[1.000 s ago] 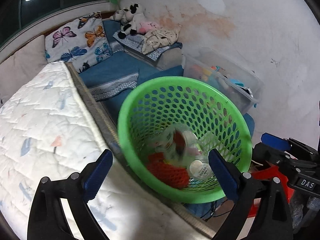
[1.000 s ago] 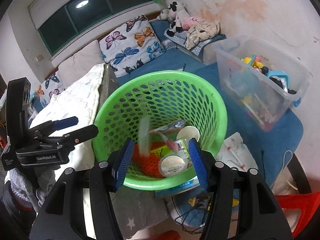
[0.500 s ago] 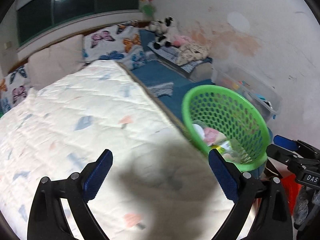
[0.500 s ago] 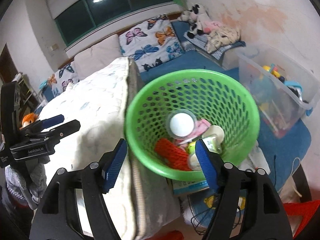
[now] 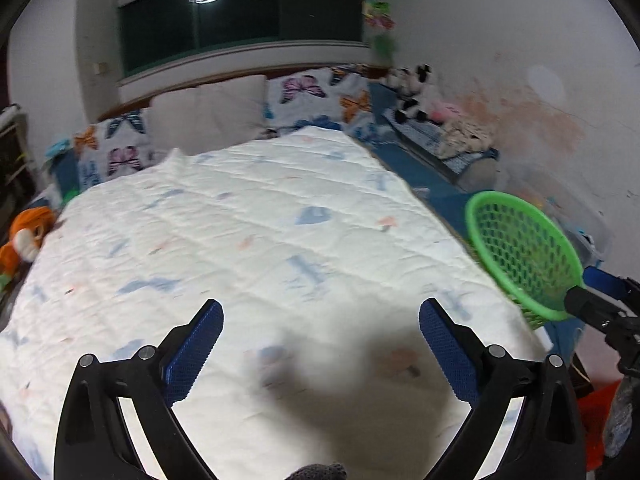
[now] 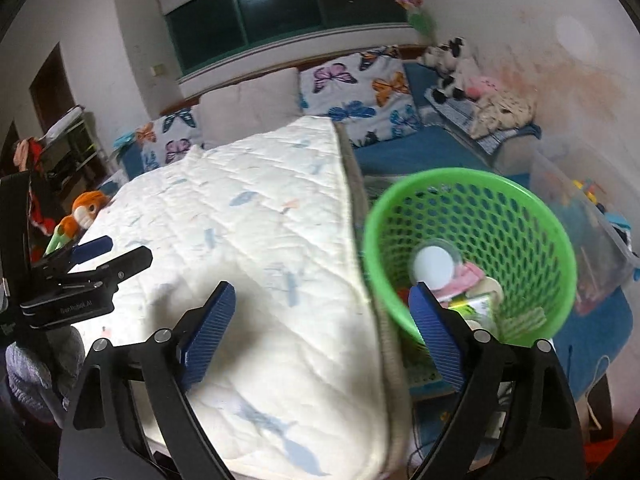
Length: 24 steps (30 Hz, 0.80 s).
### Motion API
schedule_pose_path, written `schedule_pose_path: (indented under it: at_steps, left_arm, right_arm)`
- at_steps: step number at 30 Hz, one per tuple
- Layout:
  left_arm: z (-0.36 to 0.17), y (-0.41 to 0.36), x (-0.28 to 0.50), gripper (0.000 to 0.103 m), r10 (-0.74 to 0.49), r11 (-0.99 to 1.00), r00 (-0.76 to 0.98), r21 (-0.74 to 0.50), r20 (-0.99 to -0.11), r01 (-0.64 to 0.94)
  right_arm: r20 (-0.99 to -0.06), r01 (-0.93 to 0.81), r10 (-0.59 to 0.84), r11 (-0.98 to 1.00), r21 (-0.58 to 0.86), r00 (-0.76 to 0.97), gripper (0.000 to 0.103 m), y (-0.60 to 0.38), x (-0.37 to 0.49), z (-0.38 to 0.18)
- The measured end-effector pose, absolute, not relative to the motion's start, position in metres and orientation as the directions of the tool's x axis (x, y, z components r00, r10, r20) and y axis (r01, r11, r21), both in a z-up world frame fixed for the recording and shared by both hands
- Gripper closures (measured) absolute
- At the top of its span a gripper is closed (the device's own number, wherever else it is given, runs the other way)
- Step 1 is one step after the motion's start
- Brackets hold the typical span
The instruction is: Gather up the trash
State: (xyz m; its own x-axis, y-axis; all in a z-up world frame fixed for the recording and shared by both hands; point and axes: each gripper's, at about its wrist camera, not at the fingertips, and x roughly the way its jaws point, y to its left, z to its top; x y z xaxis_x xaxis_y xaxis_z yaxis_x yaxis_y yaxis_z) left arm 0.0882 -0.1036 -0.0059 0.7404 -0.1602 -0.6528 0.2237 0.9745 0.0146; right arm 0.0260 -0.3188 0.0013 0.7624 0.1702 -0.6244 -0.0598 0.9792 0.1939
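The green mesh basket [image 6: 472, 248] stands on the floor beside the white quilted mattress [image 6: 256, 248]. Inside it lie a round white lid [image 6: 434, 265], pink wrappers and other trash. My right gripper [image 6: 322, 302] hangs over the mattress edge left of the basket; its jaws are opening and nothing is between them. In the left wrist view the basket [image 5: 520, 248] shows at the right edge. My left gripper [image 5: 320, 320] is open and empty above the mattress [image 5: 256, 240]. The left gripper [image 6: 116, 258] also shows at the left of the right wrist view.
Butterfly pillows [image 6: 360, 92] and a plain pillow [image 6: 248, 106] lean at the head of the bed. An orange plush toy [image 5: 28, 236] lies at the left edge. A clear plastic bin [image 6: 580, 220] of toys sits right of the basket. Stuffed animals [image 6: 452, 64] lie by the stained wall.
Both grippers swung left from over the basket to over the mattress. The right jaws spread wider. A piece of trash that was falling a second ago now lies in the basket.
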Motion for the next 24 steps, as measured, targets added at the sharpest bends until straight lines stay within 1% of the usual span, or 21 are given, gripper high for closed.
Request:
schedule_pose_path:
  at_steps: [4, 8, 13, 17, 24]
  left_arm:
    - [-0.003, -0.08, 0.075, 0.007, -0.115, 0.986, 0.758, 0.018, -0.642, 0.165]
    - [0.0, -0.063, 0.063, 0.007, -0.071, 0.992, 0.777, 0.033, -0.625, 0.118]
    - [0.0, -0.045, 0.053, 0.007, -0.052, 0.997, 0.786, 0.02, -0.616, 0.081]
    - [-0.001, -0.038, 0.047, 0.007, -0.04, 0.998, 0.788, 0.013, -0.614, 0.061]
    - [-0.003, -0.035, 0.04, 0.007, -0.045, 0.998, 0.791, 0.007, -0.61, 0.063]
  right_arm:
    - [-0.619, -0.095, 0.177, 0.982, 0.163, 0.765, 0.011, -0.298, 0.024, 0.004]
    - [-0.613, -0.129, 0.205, 0.978, 0.166, 0.763, 0.008, -0.28, 0.022, 0.004]
    - [-0.617, -0.154, 0.224, 0.974, 0.165, 0.755, 0.005, -0.267, 0.019, 0.002]
    - [-0.622, -0.166, 0.223, 0.975, 0.149, 0.751, 0.005, -0.258, 0.017, -0.002]
    - [-0.631, -0.168, 0.233, 0.972, 0.163, 0.74, 0.005, -0.255, 0.013, -0.008]
